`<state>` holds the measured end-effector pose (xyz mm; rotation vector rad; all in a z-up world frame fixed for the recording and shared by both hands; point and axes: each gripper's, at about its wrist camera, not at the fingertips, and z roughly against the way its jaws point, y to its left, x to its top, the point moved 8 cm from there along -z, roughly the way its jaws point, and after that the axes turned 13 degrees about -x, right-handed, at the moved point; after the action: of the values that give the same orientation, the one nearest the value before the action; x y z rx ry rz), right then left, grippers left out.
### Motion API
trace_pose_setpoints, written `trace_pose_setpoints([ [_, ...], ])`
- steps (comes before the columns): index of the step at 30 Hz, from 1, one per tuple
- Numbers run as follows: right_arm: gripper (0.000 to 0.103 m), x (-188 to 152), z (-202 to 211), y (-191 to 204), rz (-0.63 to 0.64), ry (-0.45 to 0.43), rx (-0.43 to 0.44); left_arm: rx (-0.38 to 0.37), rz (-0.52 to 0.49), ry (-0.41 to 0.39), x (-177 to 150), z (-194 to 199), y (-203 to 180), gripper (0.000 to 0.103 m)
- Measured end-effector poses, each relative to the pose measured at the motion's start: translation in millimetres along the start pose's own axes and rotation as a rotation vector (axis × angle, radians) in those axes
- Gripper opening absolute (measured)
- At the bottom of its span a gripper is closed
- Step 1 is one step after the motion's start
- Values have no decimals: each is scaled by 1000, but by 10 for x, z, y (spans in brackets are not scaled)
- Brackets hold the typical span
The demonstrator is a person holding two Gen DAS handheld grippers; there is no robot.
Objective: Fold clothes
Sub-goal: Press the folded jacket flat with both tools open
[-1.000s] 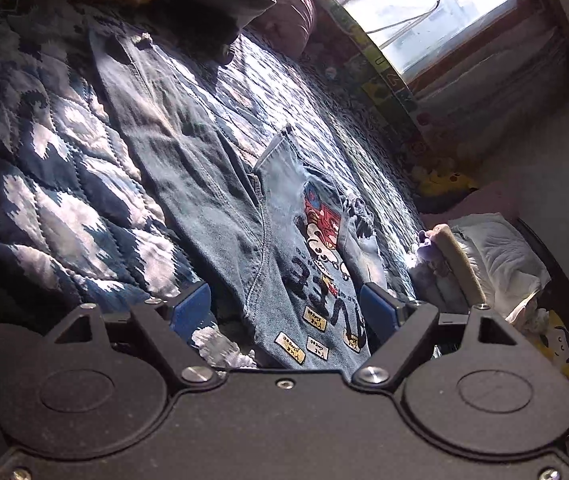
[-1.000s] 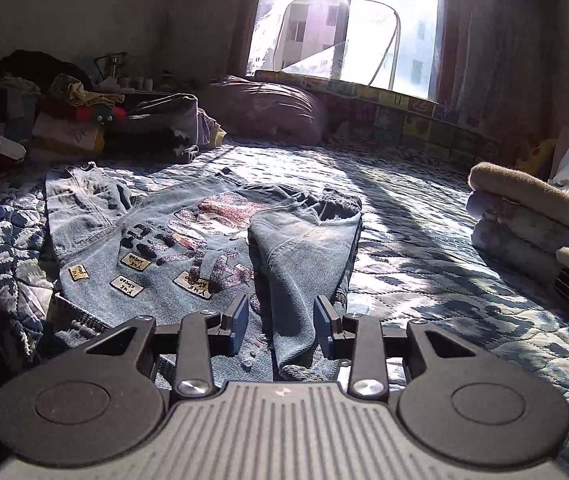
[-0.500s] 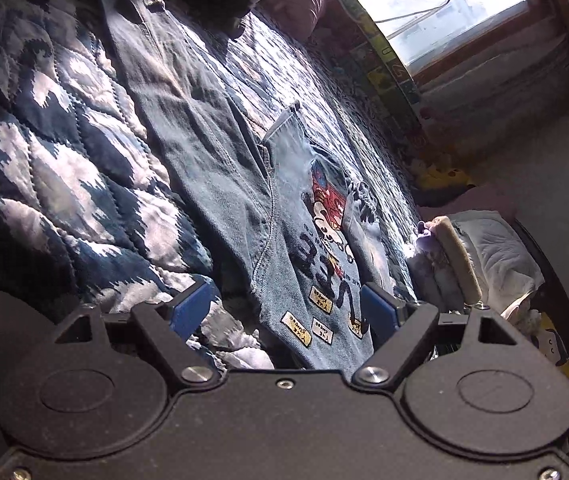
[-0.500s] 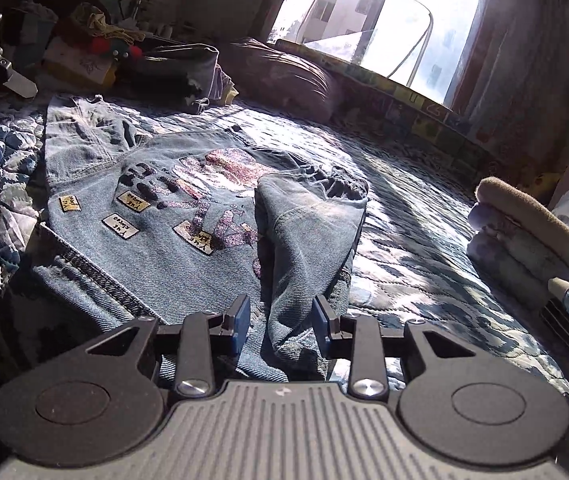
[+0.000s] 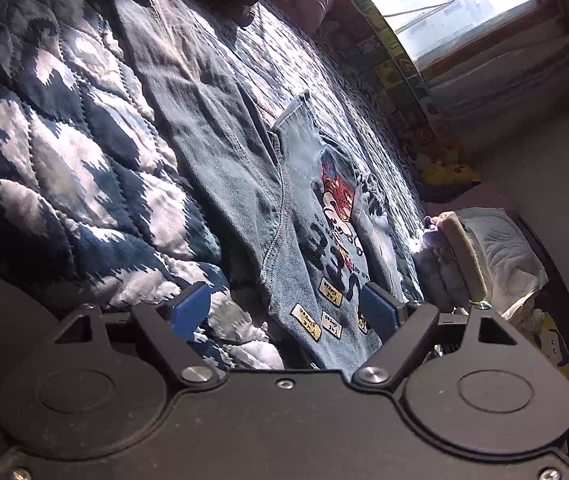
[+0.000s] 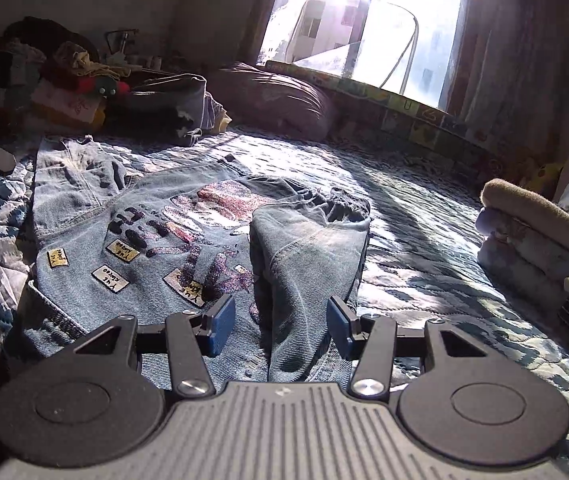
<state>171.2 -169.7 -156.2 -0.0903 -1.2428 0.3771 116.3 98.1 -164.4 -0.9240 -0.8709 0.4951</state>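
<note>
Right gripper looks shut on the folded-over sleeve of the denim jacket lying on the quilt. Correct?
Not quite. The right gripper is open, its jaws standing apart either side of the folded-over sleeve without clamping it, as the right wrist view shows. The denim jacket does lie on the quilt.

Denim jacket (image 6: 144, 240) spread flat on quilted bedspread (image 6: 424, 240), patches facing up. One sleeve (image 6: 308, 256) folded over jacket's right side, running toward right gripper (image 6: 280, 320). Other sleeve (image 5: 188, 100) stretched out along quilt, away from left gripper (image 5: 284, 312). Pillow (image 6: 276, 100) behind jacket, below window (image 6: 368, 20). Clutter pile (image 6: 64, 84) far left of pillow. Stack of folded clothes (image 6: 536, 232) right of jacket, well apart, at bed edge.
</note>
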Motion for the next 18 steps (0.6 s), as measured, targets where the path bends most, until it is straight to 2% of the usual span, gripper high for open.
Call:
trace_pose_setpoints([
  [2,71,39,-49,17,-55,-2,47,3,-2,8,-21,-13,-1,82],
  [3,72,38,-100,28,-87,15,73,4,-3,12,-32,-19,-1,82],
  [4,71,18,-164,42,-119,43,97,6,-4,14,-39,-24,1,82],
  [6,70,-125,-350,85,-173,159,132,11,-4,16,-46,-30,7,82],
  [14,68,30,-127,151,-116,51,135,9,9,7,-37,-39,33,82],
  [15,69,30,-129,158,-112,53,135,8,10,9,-43,-48,32,82],
  [17,71,-80,-307,160,-132,150,133,9,9,12,-51,-61,27,82],
  [18,71,-68,-270,144,-141,142,134,9,5,10,-49,-58,18,82],
])
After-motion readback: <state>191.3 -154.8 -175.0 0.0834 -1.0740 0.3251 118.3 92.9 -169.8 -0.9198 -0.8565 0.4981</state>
